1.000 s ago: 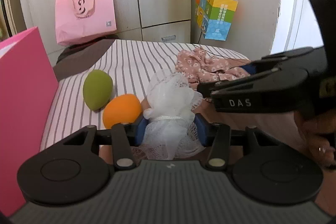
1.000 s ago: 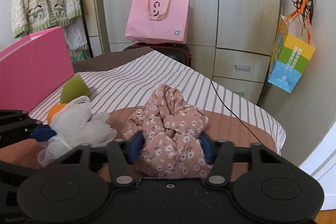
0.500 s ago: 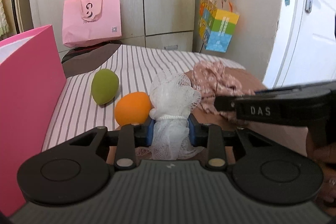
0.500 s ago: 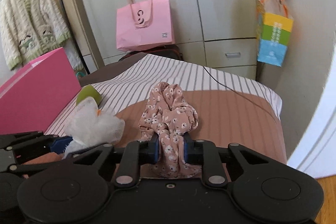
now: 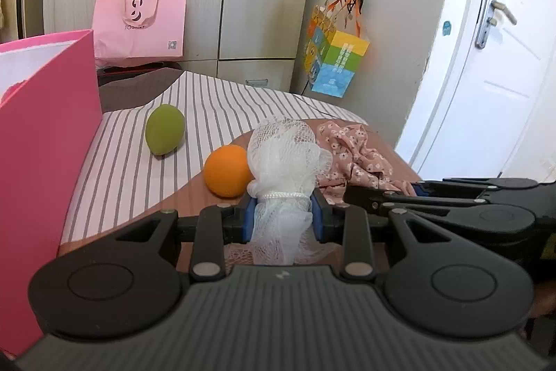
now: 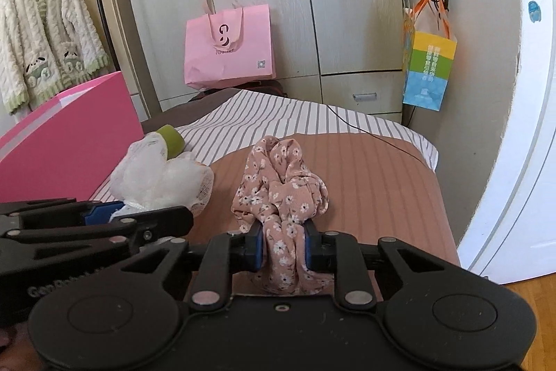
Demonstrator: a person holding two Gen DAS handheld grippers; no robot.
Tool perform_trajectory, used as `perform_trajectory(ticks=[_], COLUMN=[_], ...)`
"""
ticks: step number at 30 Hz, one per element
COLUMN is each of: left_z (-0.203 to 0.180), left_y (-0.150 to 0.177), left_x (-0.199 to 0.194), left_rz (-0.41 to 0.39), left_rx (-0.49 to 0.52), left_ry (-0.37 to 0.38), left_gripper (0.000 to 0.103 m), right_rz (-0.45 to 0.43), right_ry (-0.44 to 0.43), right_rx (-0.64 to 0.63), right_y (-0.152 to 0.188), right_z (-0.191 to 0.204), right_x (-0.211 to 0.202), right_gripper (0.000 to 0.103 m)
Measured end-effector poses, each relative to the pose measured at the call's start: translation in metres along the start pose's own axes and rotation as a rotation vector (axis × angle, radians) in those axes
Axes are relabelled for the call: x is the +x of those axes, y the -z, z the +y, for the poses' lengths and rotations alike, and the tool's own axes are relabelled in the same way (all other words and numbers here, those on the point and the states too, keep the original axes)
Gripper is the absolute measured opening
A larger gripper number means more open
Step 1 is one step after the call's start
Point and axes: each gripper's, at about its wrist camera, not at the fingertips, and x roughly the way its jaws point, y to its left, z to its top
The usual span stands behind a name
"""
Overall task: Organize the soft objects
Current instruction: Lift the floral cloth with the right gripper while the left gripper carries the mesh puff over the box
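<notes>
my left claw [image 5: 282, 221] is clamped on the white mesh puff [image 5: 283, 162]; my right claw [image 6: 282, 247] is clamped on the floral cloth [image 6: 281, 183]. both items are gripped just above the bed [image 6: 365, 169]. nothing is stowed yet. the green ball [image 5: 164, 129] and orange ball [image 5: 227, 175] remain on the bed beside the pink box [image 5: 45, 141].

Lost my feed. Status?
Left gripper shut on mesh pouf. Right gripper shut on floral cloth. Nothing blocking.
</notes>
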Motion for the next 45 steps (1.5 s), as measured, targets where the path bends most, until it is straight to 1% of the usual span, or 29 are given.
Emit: perform_trajectory(ticks=[7, 11, 14, 17, 20, 23, 26, 30, 32, 34, 38, 40, 42, 45], left_z=[0.003, 0.006, 0.008, 0.008, 0.011, 0.013, 0.017, 0.025, 0.03, 0.037, 0.058, 0.07, 0.082, 0.098], left_y=[0.007, 0.012, 0.016, 0.02, 0.024, 0.028, 0.033, 0.042, 0.046, 0.05, 0.051, 0.048, 0.042, 0.029], left_x=[-0.026, -0.042, -0.054, -0.068, -0.082, -0.097, -0.115, -0.137, -0.148, -0.16, -0.186, -0.197, -0.209, -0.228], left_rz=[-0.011, -0.016, -0.011, 0.011, 0.032, 0.031, 0.015, 0.014, 0.012, 0.004, 0.026, 0.041, 0.054, 0.045], left_rx=[-0.019, -0.019, -0.015, 0.018, 0.014, 0.02, 0.024, 0.02, 0.013, -0.004, -0.013, -0.022, -0.032, -0.036], left_ry=[0.023, 0.021, 0.021, 0.022, 0.02, 0.012, 0.002, -0.015, -0.021, -0.033, -0.046, -0.049, -0.048, -0.045], left_gripper=[0.03, 0.03, 0.03, 0.03, 0.03, 0.03, 0.03, 0.03, 0.03, 0.03, 0.03, 0.03, 0.03, 0.03], right_rz=[-0.024, -0.03, -0.023, -0.007, -0.001, -0.004, -0.009, -0.015, -0.023, -0.012, -0.003, -0.005, -0.006, -0.019], right_ry=[0.018, 0.026, 0.03, 0.032, 0.05, 0.08, 0.075, 0.028, -0.006, -0.046, -0.095, -0.135, -0.195, -0.279], right_rx=[0.002, -0.004, -0.018, -0.04, -0.052, -0.069, -0.069, -0.065, -0.082, -0.098, -0.188, -0.227, -0.256, -0.272], right_y=[0.003, 0.009, 0.015, 0.023, 0.031, 0.041, 0.049, 0.056, 0.059, 0.062, 0.064, 0.06, 0.052, 0.036], right_z=[0.003, 0.007, 0.013, 0.018, 0.026, 0.035, 0.041, 0.055, 0.066, 0.078, 0.104, 0.118, 0.13, 0.149], right_x=[-0.017, -0.028, -0.037, -0.048, -0.061, -0.074, -0.088, -0.103, -0.11, -0.116, -0.125, -0.13, -0.134, -0.139], right_gripper=[0.025, 0.025, 0.025, 0.025, 0.025, 0.025, 0.025, 0.025, 0.025, 0.025, 0.025, 0.025, 0.025, 0.025])
